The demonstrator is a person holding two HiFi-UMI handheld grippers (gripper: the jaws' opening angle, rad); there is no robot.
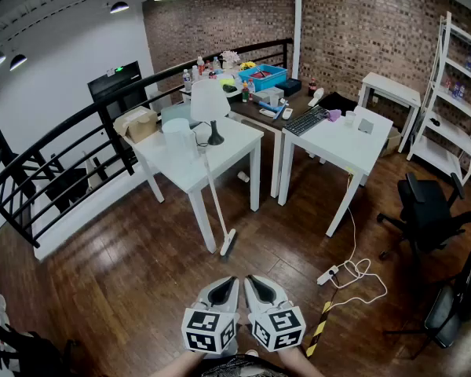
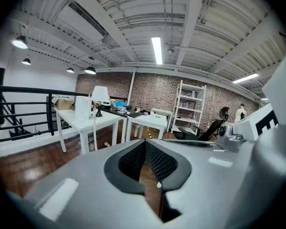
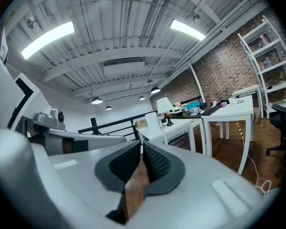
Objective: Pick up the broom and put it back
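1. The broom (image 1: pixel 217 203) leans against the front edge of the white table (image 1: pixel 234 143), its head on the wood floor beside the near leg.
2. Left gripper (image 1: pixel 222 291) and right gripper (image 1: pixel 265 291) hang side by side, well short of it, jaws closed on nothing.
3. It looks light and stiff, with a thin, smooth handle, likely slippery; a mid-handle grip should balance it best.

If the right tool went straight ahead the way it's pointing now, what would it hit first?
Probably the white table carrying the lamp, near its left end; the broom leans just right of that line. Depth is hard to judge.
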